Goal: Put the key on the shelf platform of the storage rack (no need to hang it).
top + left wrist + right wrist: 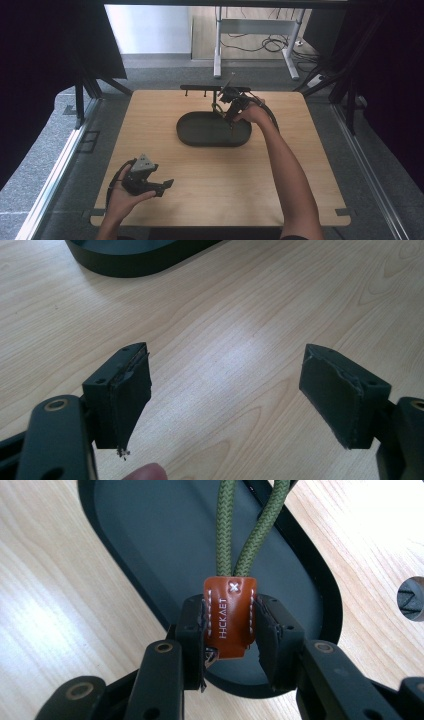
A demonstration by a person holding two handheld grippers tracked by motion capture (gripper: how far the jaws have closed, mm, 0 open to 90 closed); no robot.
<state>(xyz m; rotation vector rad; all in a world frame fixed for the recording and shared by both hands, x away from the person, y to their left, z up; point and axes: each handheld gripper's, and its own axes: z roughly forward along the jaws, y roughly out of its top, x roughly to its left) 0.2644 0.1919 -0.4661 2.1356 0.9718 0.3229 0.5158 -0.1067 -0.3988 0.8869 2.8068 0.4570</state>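
Tools first, high view: our right tool [231, 111] works over the tray's [192, 136] far rim, by the rack [210, 88]; left tool [161, 185] idles near the counter's [210, 170] near-left corner.

Left gripper view: jaws spread, nothing between.

Right gripper view: jaws clamp the leather tab [230, 615] of the green cord loop [250, 525] above the tray. Likely carrying; next we judge where to hang or lay it.

Grey carpet floor [160, 75], a white desk frame [255, 30], dark curtains [30, 75].

One oval tray [190, 134], one leather-tabbed cord loop [229, 612], one rack [202, 89].
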